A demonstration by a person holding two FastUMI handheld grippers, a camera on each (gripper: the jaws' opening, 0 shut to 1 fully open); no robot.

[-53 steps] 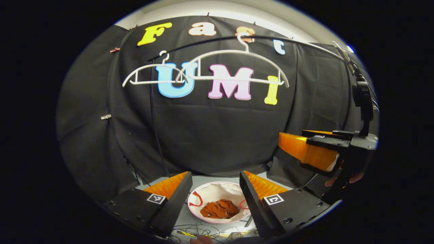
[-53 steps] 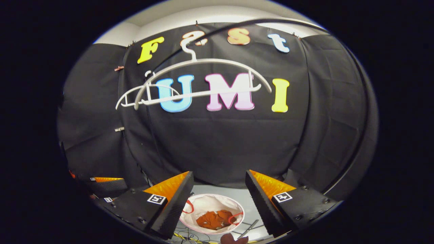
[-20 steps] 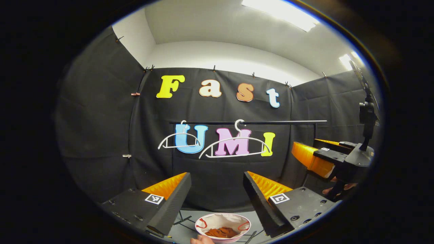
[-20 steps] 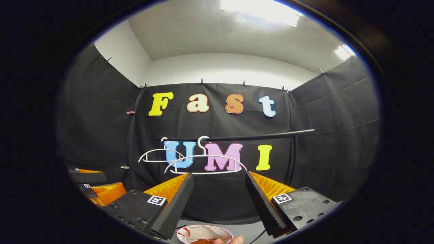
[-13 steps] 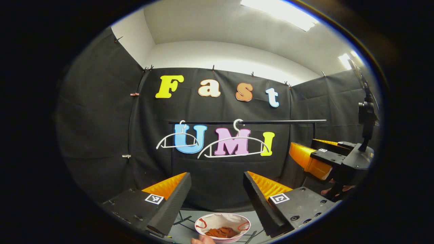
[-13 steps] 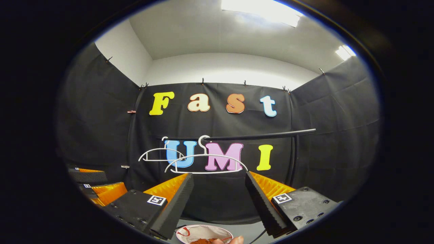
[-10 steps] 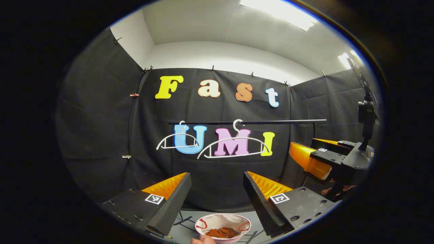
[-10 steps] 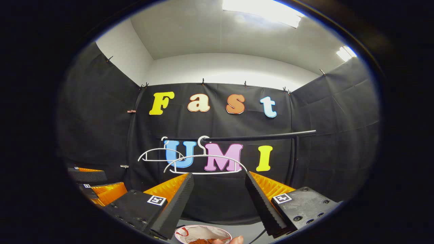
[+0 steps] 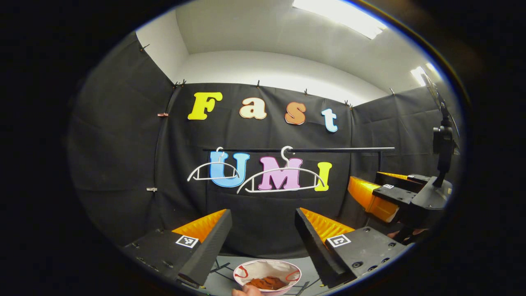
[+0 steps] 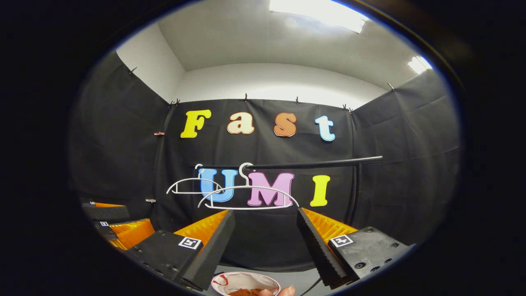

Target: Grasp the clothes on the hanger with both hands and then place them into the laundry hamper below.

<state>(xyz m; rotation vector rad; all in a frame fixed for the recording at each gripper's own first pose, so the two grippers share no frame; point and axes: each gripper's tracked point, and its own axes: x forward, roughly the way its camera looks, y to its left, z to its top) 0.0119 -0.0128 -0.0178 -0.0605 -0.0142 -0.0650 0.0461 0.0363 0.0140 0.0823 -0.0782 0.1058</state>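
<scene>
Both tools are held back from the black rail (image 9: 304,150) and level with each other. The left tool (image 9: 263,216) has its fingers spread wide with nothing between them; the right tool (image 10: 265,216) is likewise spread wide and holds nothing. In the left gripper view the right tool (image 9: 370,193) shows at the right edge, well apart from the left tool's own fingers. In the right gripper view the left tool (image 10: 123,230) shows low at the left edge.

The rail runs across the booth in front of the black cloth wall. Two white hangers hang from it, both bare: a smaller hanger (image 9: 212,170) toward the rail's left end and a larger hanger (image 9: 281,176) just beside it, their arms overlapping in the right gripper view. Open air lies between the tools and the hangers, and the stretch of rail to the right of the larger hanger is free up to its upright post (image 10: 356,193).

Below, on the grey floor (image 9: 224,279), stands the laundry hamper (image 9: 267,267), round, white-lined, with red handles. The clothes (image 9: 266,283), a rust-orange garment, lie crumpled inside it at the bottom. Thin black stand legs or cables lie on the floor beside the hamper. A fingertip (image 10: 285,291) shows at the lower edge, in front of the hamper's rim.
</scene>
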